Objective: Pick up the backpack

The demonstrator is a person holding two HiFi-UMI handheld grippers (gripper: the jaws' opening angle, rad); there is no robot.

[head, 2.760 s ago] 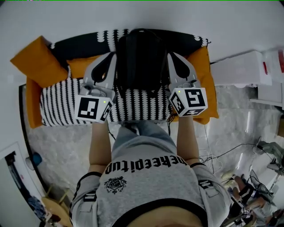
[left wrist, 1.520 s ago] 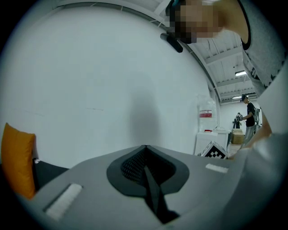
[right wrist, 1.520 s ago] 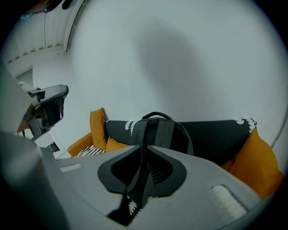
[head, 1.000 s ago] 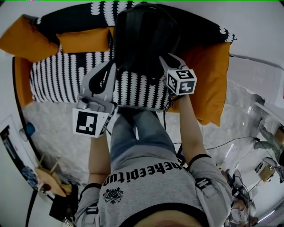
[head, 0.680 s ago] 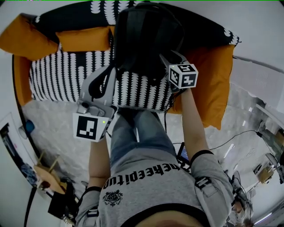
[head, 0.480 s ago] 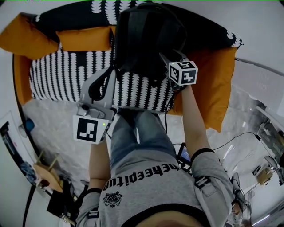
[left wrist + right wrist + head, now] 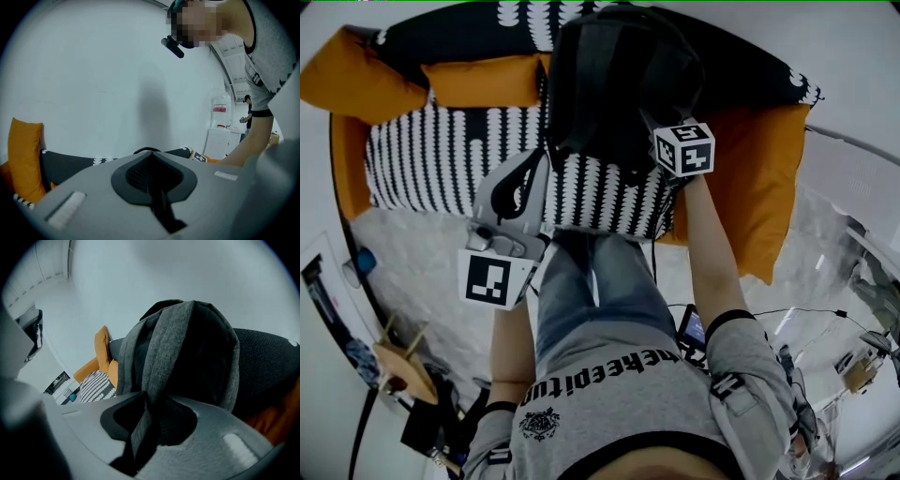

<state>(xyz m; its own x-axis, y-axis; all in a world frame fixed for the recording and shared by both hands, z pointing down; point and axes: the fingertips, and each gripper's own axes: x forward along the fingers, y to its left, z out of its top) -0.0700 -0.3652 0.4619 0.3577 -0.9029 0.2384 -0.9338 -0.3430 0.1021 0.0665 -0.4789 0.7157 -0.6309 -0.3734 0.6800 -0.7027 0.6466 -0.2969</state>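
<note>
The black and grey backpack (image 7: 614, 84) stands upright against the sofa back, and it fills the right gripper view (image 7: 187, 352). My right gripper (image 7: 649, 120) is tucked against its lower right side. Its jaws are closing, and a grey strap (image 7: 140, 427) runs down the slot between them, pinched there by the right gripper (image 7: 145, 404). My left gripper (image 7: 541, 157) hovers over the striped seat by the pack's lower left corner, apart from it. In its own view the left gripper (image 7: 151, 157) has its jaws together with nothing between them.
The sofa has a black-and-white striped seat (image 7: 441, 159), an orange cushion (image 7: 483, 80) at the back left and a large orange cushion (image 7: 759, 169) on the right. The person's legs stand at the sofa's front edge. A white cabinet (image 7: 218, 140) stands by the far wall.
The right gripper has pushed in closer against the backpack's lower right side, and the strap now lies between its jaws. The left gripper has stayed nearly in place.
</note>
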